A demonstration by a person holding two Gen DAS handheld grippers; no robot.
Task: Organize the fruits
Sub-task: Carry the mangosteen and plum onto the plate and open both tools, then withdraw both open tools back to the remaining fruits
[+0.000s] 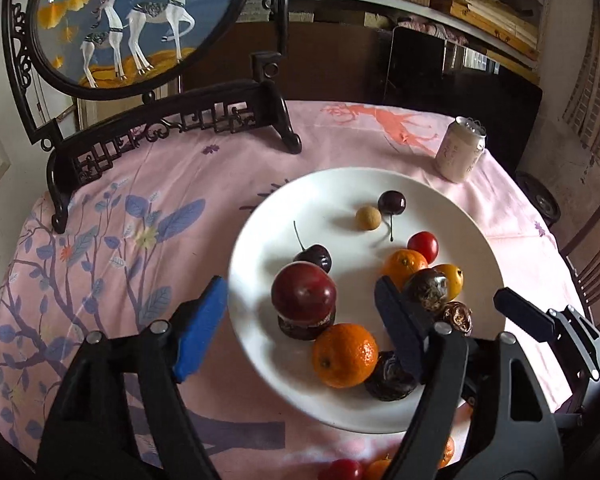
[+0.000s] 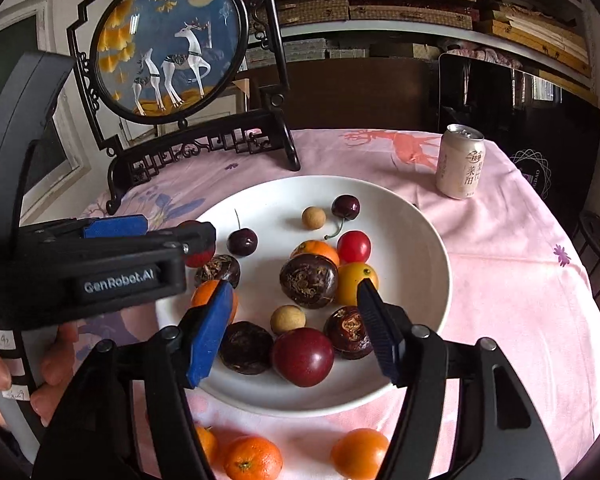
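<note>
Hovering over the white plate [image 2: 432, 248] of fruit, left tool [image 1: 300, 328] and right tool [image 2: 296, 332] both gape released, grasping nothing.

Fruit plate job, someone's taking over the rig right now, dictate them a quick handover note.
Left gripper: open, holding nothing, above the near-left of the round white ceramic plate.
Right gripper: open, empty, over the plate's near side.
Done: plums, cherries, dark water chestnuts, tomatoes, longans and small oranges lie on the plate.
Left: three small orange mandarins sit on the pink floral tablecloth at the near edge; plate them.
</note>
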